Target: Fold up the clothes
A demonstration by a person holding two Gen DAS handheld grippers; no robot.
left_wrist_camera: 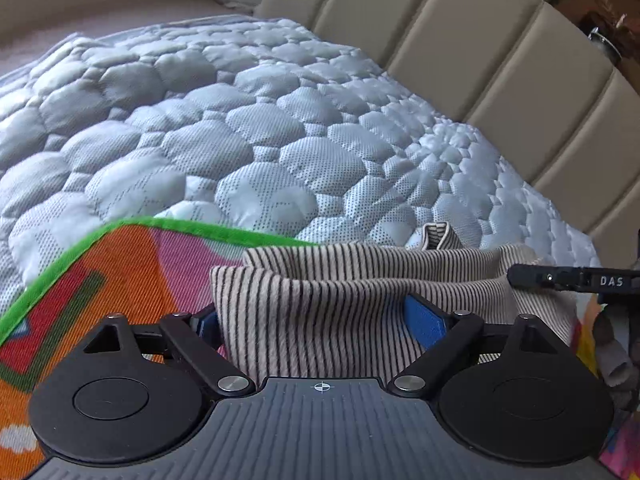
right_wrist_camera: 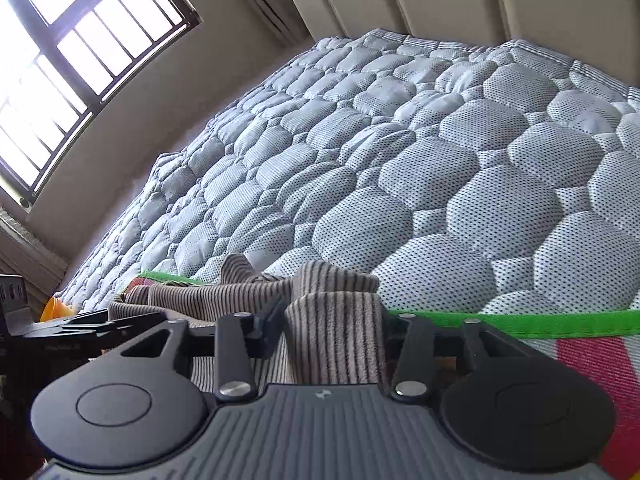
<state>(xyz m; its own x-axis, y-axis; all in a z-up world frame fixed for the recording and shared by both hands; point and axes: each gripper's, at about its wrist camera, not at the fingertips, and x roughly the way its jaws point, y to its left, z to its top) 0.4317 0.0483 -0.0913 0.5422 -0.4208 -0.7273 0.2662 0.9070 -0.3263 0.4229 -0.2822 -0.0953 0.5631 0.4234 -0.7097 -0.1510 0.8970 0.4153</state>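
Note:
A beige garment with thin dark stripes lies bunched on a colourful mat with a green border, spread over a quilted grey mattress. My left gripper straddles the garment's raised fold, its blue pads wide apart and the cloth lying loosely between them. In the right wrist view my right gripper is pinched on a thick bunch of the striped garment. One of its black fingers reaches the garment's right end in the left wrist view. The left gripper shows at the left edge.
The quilted mattress stretches far beyond the mat. A padded beige headboard runs along its right side. A barred window is on the wall to the left. Something orange sits beside the mattress at the lower left.

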